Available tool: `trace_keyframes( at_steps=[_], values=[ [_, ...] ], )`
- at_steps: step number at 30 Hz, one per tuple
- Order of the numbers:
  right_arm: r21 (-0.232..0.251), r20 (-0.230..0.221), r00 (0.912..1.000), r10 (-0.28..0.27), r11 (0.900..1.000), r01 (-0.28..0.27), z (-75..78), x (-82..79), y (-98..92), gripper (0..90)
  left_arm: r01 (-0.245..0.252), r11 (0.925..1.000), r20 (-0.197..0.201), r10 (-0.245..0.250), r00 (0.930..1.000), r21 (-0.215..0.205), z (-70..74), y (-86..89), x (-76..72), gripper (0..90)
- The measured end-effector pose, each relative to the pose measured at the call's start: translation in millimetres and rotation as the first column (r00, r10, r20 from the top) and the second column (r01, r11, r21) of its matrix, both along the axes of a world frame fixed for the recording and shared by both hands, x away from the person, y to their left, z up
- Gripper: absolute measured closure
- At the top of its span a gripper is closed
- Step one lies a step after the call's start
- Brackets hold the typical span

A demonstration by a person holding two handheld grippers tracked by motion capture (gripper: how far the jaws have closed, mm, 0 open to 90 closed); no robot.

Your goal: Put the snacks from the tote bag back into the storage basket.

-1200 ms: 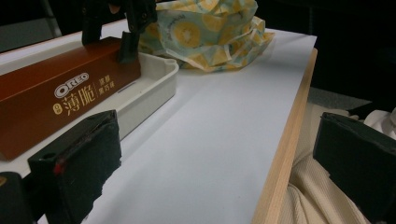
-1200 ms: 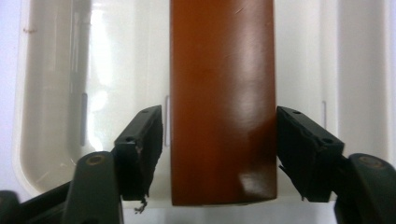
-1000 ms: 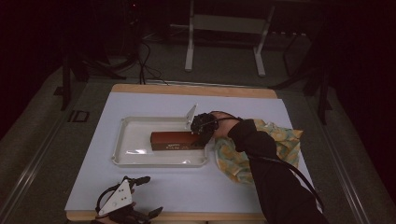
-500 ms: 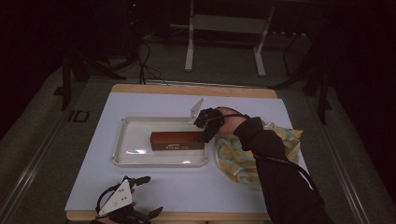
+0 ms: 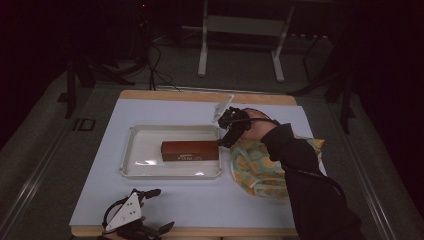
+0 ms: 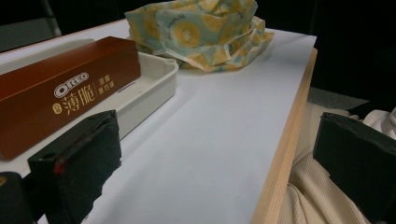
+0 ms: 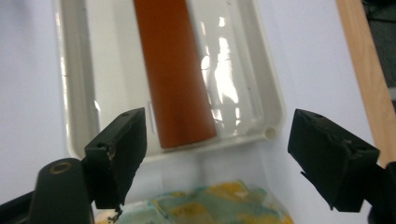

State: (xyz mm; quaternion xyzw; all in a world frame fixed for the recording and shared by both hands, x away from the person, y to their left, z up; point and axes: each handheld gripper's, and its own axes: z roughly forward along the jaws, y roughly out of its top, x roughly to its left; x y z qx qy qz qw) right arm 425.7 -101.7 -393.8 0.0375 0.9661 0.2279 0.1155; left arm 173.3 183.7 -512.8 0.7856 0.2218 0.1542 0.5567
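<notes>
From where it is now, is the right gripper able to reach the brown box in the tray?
Probably yes. The right gripper is open and hovers at the right end of the brown box, which lies uncovered in the white tray. Nothing stands between them; the yellow cloth lies beside the tray, not over it.

High view looks down across the table [image 5: 165, 202]; both gripper views sit close — sharing the tray [image 5: 131, 152].

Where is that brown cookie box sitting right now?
In the high view the brown cookie box lies in the white tray, toward its right end, just left of the yellow patterned cloth.
</notes>
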Motion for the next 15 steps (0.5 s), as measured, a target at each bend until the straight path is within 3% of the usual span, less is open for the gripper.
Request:
trace_keyframes(
  at_steps=[3,6,9,12,15],
  values=[
    [0.002,-0.001,0.9998,-0.019,1.000,0.019,1.7,0.6,-4.4,16.2,-0.001,1.0000,0.000,0.001,1.0000,-0.001,-0.1,-0.1,0.2,1.3],
    [0.045,-0.010,0.9984,-0.056,0.997,0.056,5.8,3.7,-14.8,13.2,-0.002,1.0000,-0.001,0.002,1.0000,-0.004,-0.1,-0.2,0.1,1.3],
    [0.102,-0.020,0.9954,-0.094,0.990,0.095,9.7,7.0,-24.5,10.6,-0.004,1.0000,-0.002,0.004,1.0000,-0.005,0.0,-0.2,0.2,1.3],
    [0.130,0.005,0.9919,-0.127,0.984,0.125,11.8,8.0,-33.9,10.7,-0.002,1.0000,-0.003,0.002,1.0000,-0.003,-0.1,-0.4,0.3,1.3],
    [0.158,-0.022,0.9880,-0.153,0.975,0.155,12.9,11.8,-44.8,10.7,-0.003,1.0000,-0.004,0.003,1.0000,-0.004,0.0,-0.5,0.3,1.3]
  ],
)
